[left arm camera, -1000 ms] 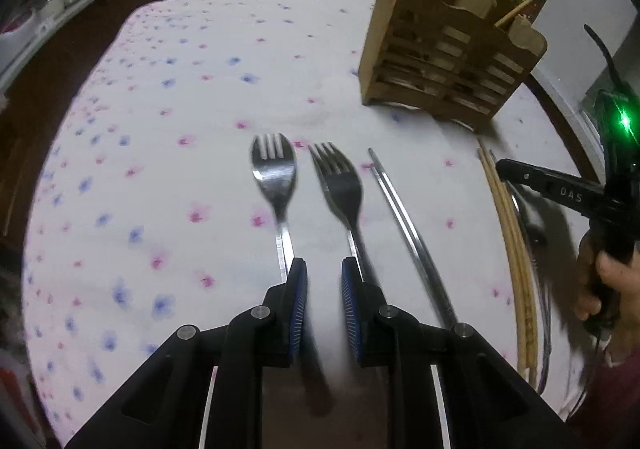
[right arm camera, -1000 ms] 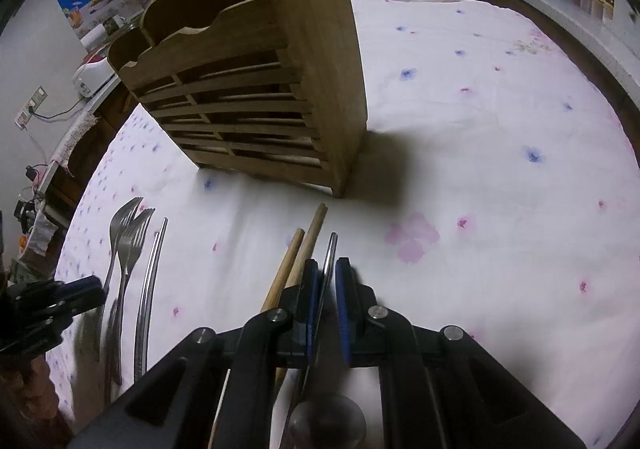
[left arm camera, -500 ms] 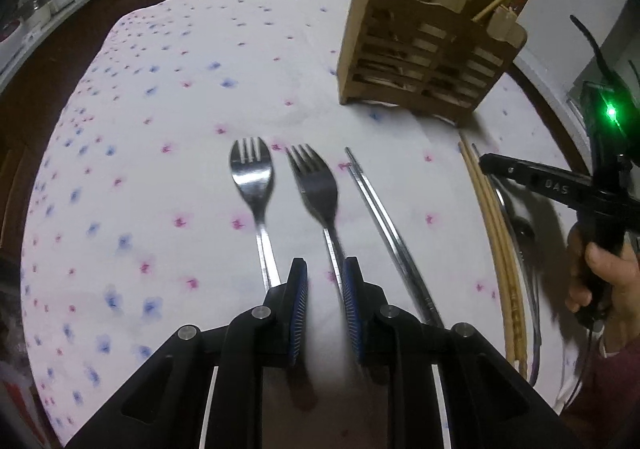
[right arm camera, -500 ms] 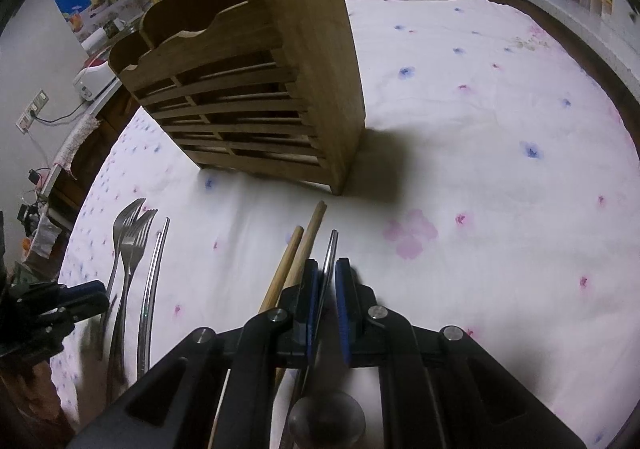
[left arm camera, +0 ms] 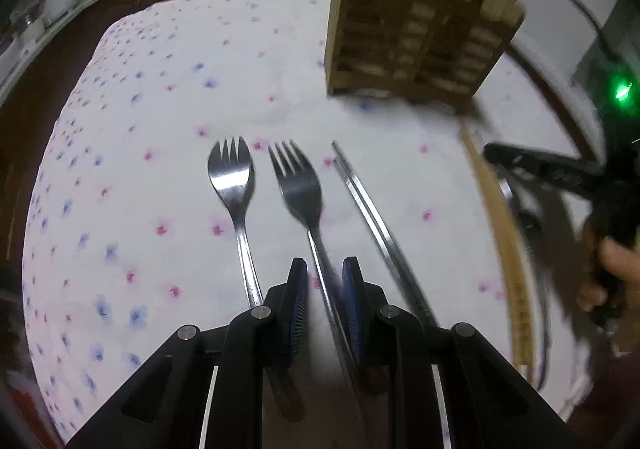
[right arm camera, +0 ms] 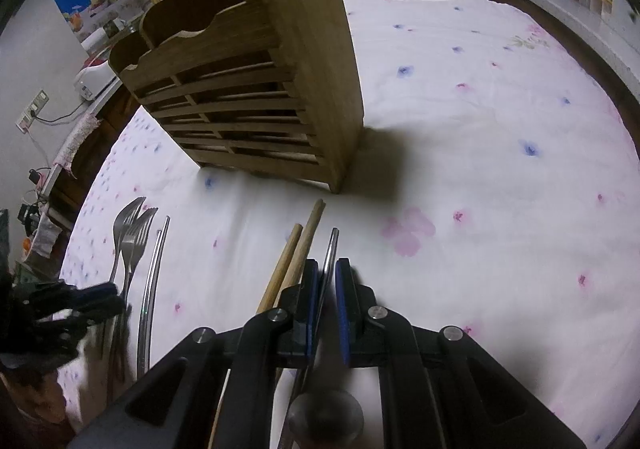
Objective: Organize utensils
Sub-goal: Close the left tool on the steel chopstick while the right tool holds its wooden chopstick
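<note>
- My left tool [left arm camera: 323,281] stood slightly apart astride the right fork's [left arm camera: 298,185] handle; whether its pads pressed it I could not tell.
- The other fork [left arm camera: 232,177] lay just left, metal chopsticks [left arm camera: 372,217] just right, on the floral table [left arm camera: 160,109].
- My right tool [right arm camera: 325,277] was clamped on a thin metal spoon handle [right arm camera: 330,249], beside wooden chopsticks [right arm camera: 300,245], near the wooden utensil rack [right arm camera: 260,89].

Left hand-held gripper [left arm camera: 323,289] narrowly parted — right hand-held gripper [right arm camera: 327,289] clamped.
</note>
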A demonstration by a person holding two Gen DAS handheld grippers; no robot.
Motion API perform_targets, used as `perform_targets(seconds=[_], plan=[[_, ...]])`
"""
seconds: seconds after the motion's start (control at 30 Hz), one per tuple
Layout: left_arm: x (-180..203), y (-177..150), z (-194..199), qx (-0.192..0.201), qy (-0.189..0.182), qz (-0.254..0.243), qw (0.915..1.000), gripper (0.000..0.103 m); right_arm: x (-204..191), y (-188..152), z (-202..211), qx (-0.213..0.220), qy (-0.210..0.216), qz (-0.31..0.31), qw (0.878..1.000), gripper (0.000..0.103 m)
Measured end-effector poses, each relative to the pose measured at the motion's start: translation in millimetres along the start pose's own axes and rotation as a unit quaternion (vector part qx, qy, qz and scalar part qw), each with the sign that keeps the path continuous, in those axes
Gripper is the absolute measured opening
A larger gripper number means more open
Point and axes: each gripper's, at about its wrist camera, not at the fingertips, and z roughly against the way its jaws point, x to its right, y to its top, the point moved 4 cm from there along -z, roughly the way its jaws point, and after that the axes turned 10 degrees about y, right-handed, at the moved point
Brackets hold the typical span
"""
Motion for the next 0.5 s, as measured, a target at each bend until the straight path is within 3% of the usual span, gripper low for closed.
perform_targets(seconds=[0.1, 0.17, 0.3, 0.43, 0.5], plan=[[-7.8, 3.8, 10.1, 0.013, 0.013, 0.017, 0.9997, 0.018, -0.4, -0.4, -0.2, 0.001, -0.001, 0.003, 1.000, 0.008], [-1.9, 12.1, 13.2, 0.027, -0.013, 0.025, 0.9993, 0.018, -0.9, -0.4, -0.2, 0.000, -0.003, 0.006, 1.000, 0.008], [19.5, 28.4, 2.7, 0.029, -0.029, 0.016, 0.9990, 0.018, -0.9, 0.6, -0.5, -0.003, -0.003, 0.006, 1.000, 0.007], [28.8, 44.8, -24.3, 0.006, -0.007, 0.005, 0.9999, 0.019, 0.4, 1.1, -0.6, -0.005, 0.001, 0.001, 1.000, 0.007], [30.7, 48.0, -43.1, -0.018, 0.042, -0.006, 0.9989, 0.019, 0.7, 1.0, -0.5, -0.004, 0.002, 0.000, 1.000, 0.007]])
